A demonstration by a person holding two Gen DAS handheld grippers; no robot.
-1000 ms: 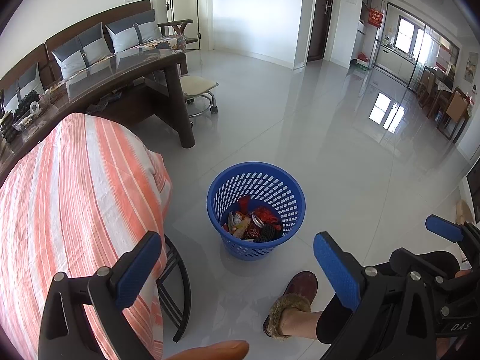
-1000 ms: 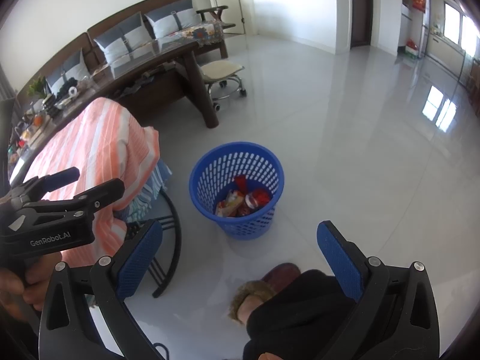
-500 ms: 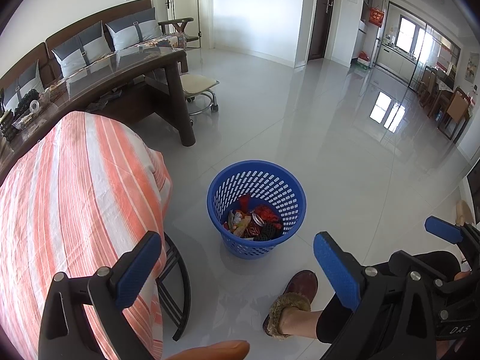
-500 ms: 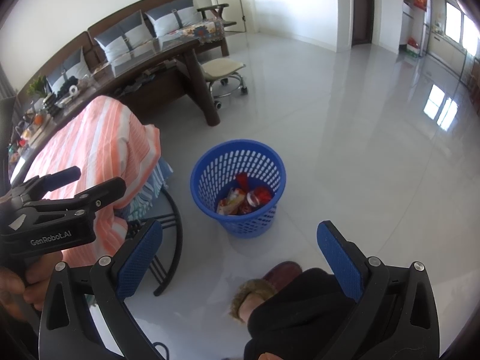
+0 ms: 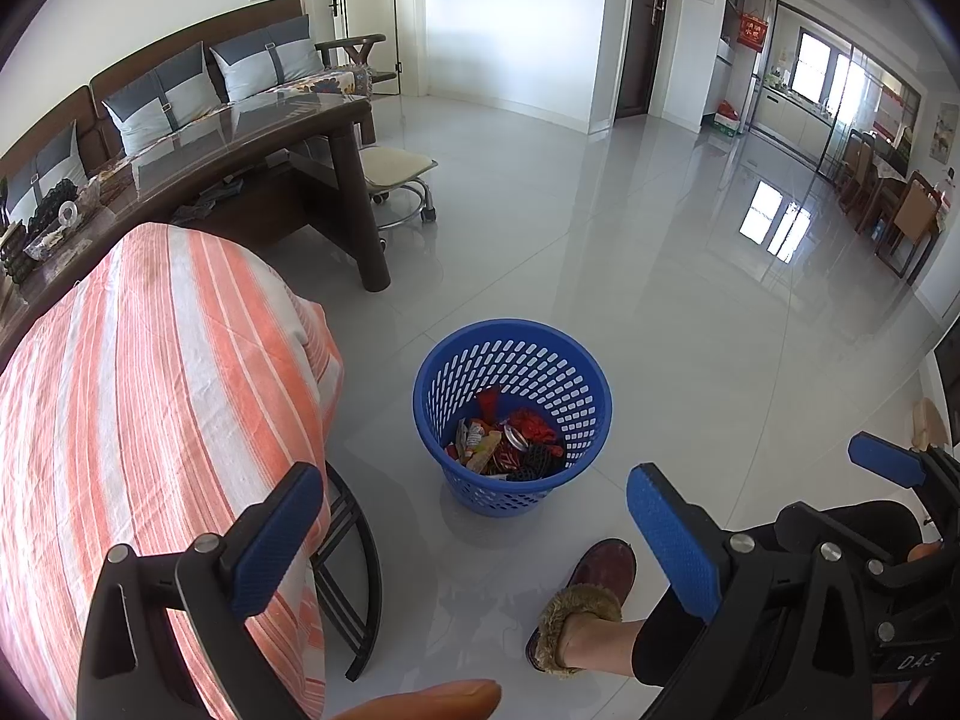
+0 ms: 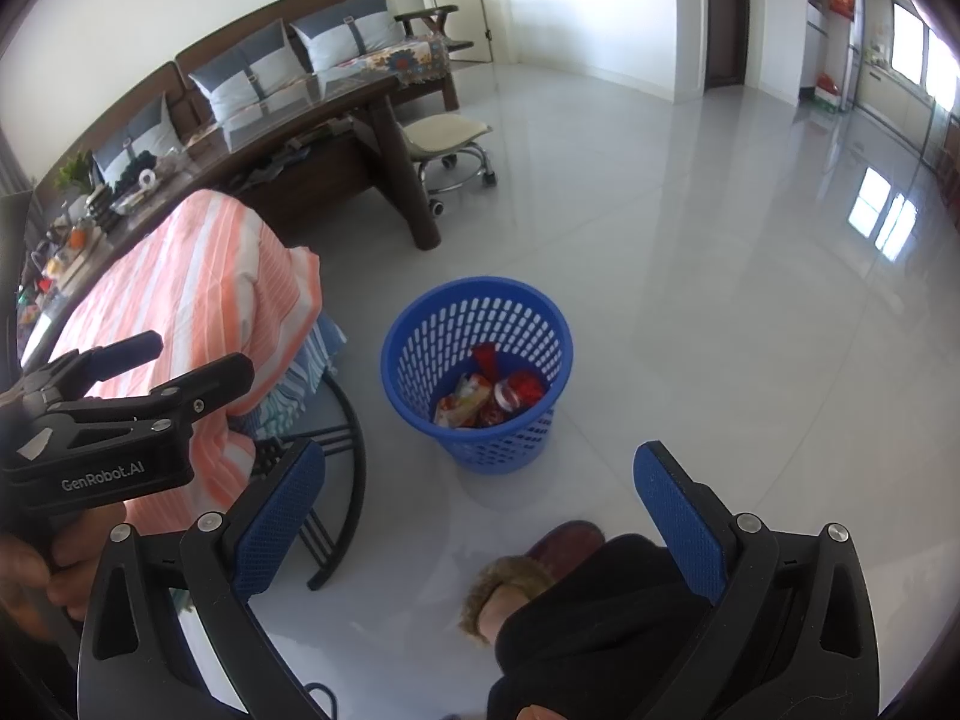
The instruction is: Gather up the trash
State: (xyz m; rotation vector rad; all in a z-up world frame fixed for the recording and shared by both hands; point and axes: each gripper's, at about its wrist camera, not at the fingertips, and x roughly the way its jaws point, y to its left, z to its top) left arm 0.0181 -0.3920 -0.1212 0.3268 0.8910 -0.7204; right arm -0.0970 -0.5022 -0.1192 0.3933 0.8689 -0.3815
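A blue perforated waste basket (image 5: pixel 564 360) (image 6: pixel 414 324) stands on the glossy floor, holding wrappers and a crushed can (image 5: pixel 504 444) (image 6: pixel 489 399). My left gripper (image 5: pixel 474 534) is open and empty, hovering above the floor just short of the basket. My right gripper (image 6: pixel 480 510) is open too, with nothing between its blue pads. In the left wrist view the right gripper (image 5: pixel 888 468) shows at the right edge. In the right wrist view the left gripper (image 6: pixel 132 384) shows at the left, over the striped cloth.
A table draped in an orange-and-white striped cloth (image 5: pixel 138 396) (image 6: pixel 198 276) stands left of the basket on a black metal frame (image 5: pixel 354 576). A person's slippered foot (image 5: pixel 582 600) (image 6: pixel 540 564) rests below the basket. A dark wooden desk (image 5: pixel 252 144), a stool (image 5: pixel 396 168) and a sofa lie beyond.
Both views have shifted only slightly; the basket sits a touch higher and to the right in the right wrist view. Both grippers stay open and empty.
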